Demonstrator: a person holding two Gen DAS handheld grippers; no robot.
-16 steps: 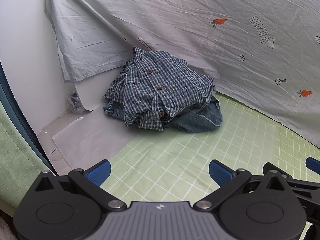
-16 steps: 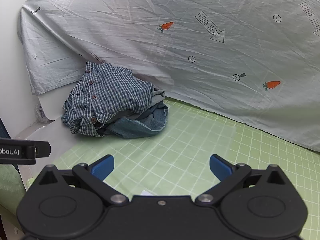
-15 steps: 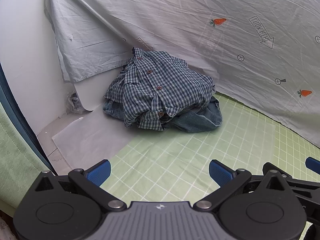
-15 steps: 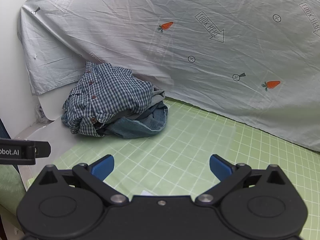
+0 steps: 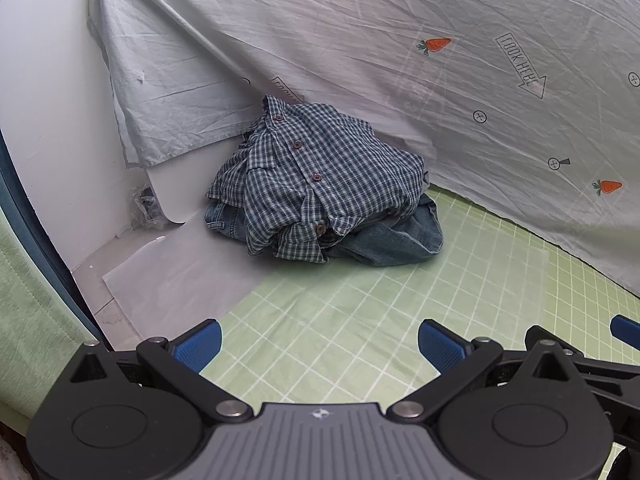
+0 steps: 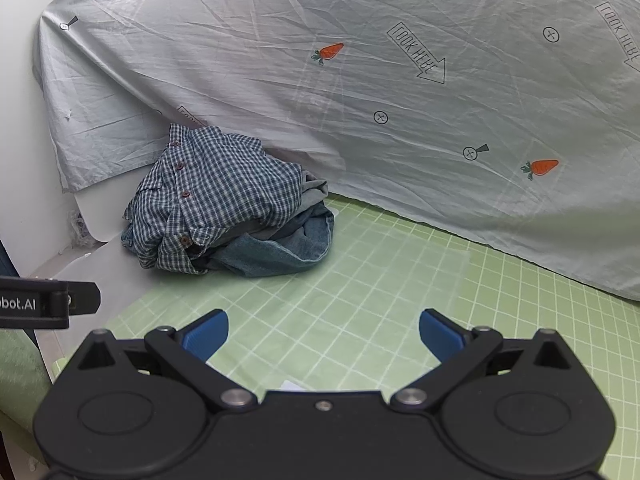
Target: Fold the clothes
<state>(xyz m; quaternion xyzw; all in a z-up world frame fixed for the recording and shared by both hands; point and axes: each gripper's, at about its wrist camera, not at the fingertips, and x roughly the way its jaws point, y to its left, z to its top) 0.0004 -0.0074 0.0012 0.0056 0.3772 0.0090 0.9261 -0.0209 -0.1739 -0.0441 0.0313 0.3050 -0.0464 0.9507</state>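
Left gripper (image 5: 319,342): blue fingers (image 5: 198,342) spread wide apart over the green grid mat (image 5: 360,320), nothing between them.
Right gripper (image 6: 323,336): fingers (image 6: 442,336) equally wide apart, empty, above the same mat.
Plaid shirt (image 5: 320,176): crumpled in a heap at the far left of the worktop, well apart from both grippers.
Jeans (image 5: 392,240): bunched under the shirt, touching it.
Backdrop: pale sheet (image 6: 360,80) with carrot prints, hanging behind the heap.

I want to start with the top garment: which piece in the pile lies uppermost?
The blue-and-white checked button shirt lies on top; the denim garment is underneath it, showing only along the pile's lower edges.
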